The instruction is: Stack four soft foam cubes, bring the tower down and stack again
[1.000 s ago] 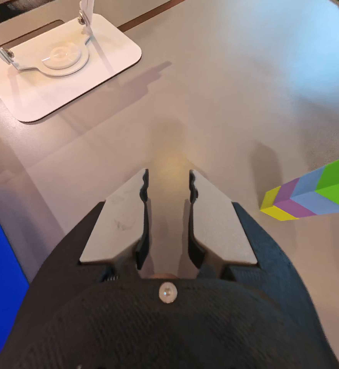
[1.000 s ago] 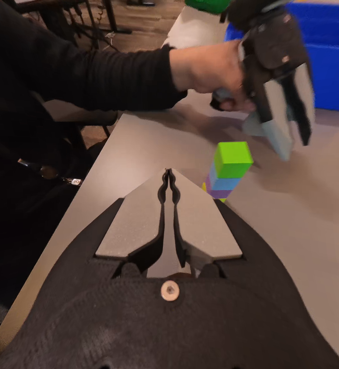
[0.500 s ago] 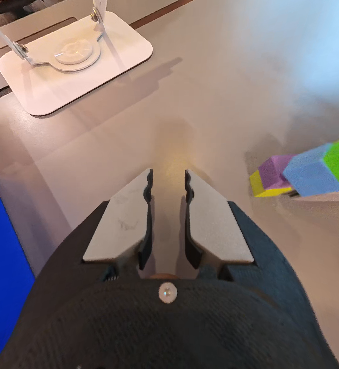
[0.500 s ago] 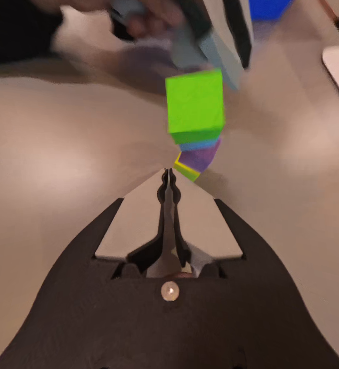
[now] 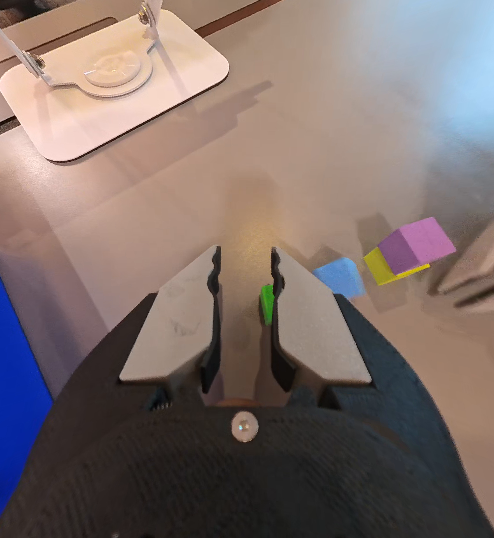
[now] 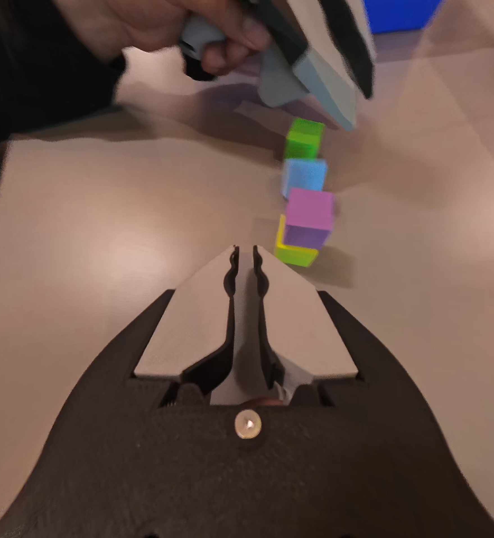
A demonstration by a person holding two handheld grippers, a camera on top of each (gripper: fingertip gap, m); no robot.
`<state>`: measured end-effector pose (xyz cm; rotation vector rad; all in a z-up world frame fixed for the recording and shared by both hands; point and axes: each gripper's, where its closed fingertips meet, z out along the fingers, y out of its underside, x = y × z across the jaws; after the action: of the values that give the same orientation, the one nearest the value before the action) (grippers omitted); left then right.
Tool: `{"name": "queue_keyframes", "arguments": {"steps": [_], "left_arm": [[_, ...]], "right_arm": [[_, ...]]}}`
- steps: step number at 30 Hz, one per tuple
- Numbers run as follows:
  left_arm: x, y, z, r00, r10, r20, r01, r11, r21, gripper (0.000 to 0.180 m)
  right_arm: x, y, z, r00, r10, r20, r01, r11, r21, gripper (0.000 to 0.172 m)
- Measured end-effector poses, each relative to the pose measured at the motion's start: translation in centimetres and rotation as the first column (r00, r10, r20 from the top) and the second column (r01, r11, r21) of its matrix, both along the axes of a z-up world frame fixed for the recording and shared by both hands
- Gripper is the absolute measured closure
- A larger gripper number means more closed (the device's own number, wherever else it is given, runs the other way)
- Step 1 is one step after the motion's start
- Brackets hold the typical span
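The tower is down. In the right wrist view the green cube (image 6: pixel 304 142) and the blue cube (image 6: pixel 305 176) lie in a row on the table, and the purple cube (image 6: pixel 309 215) sits askew on the yellow cube (image 6: pixel 296 256). My right gripper (image 6: pixel 244 247) is just left of the yellow cube, its jaws a narrow slit apart and empty. My left gripper (image 5: pixel 244 250) is open and empty above the table. The green cube (image 5: pixel 266 302) shows under its right finger, untouched, with the blue cube (image 5: pixel 340 276), purple cube (image 5: pixel 417 247) and yellow cube (image 5: pixel 378 267) to its right.
A white stand base (image 5: pixel 109 87) sits at the back left. A blue bin (image 5: pixel 1 349) is at the left; it also shows in the right wrist view (image 6: pixel 400 14). A person's hand (image 6: pixel 196 29) holds the left gripper (image 6: pixel 356 107) above the green cube.
The four-cube tower tipped and fell towards the left gripper; green and blue now lie on the table. My right gripper swung in beside it shut, then parted slightly.
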<state>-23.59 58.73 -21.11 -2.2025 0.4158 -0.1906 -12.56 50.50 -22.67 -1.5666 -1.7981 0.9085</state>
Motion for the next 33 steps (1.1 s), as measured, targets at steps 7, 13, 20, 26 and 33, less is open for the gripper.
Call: {"name": "queue_keyframes", "arguments": {"steps": [7,13,20,26,33], "left_arm": [[-0.1,0.1,0.0,1.0,0.005,-0.009,-0.005,1.0,0.005,0.148],[-0.2,0.1,-0.2,1.0,0.007,-0.019,-0.007,1.0,0.002,0.148],[-0.1,0.1,-0.6,0.999,0.002,-0.045,-0.002,1.0,-0.009,0.148],[-0.1,0.1,-0.5,0.999,0.003,-0.047,-0.004,1.0,-0.007,0.147],[-0.4,0.2,-0.4,0.997,0.015,-0.073,-0.014,1.0,0.009,0.148]], "right_arm": [[-0.8,5.2,0.4,0.952,-0.305,-0.026,0.304,0.93,0.209,0.172],[0.2,5.0,2.5,0.956,-0.274,-0.107,0.286,0.951,0.115,0.169],[0.7,5.9,2.2,0.943,-0.319,-0.098,0.327,0.941,0.089,0.168],[0.7,6.2,1.6,0.94,-0.331,-0.077,0.339,0.933,0.122,0.168],[0.8,6.6,1.4,0.934,-0.349,-0.076,0.356,0.92,0.162,0.165]]}}
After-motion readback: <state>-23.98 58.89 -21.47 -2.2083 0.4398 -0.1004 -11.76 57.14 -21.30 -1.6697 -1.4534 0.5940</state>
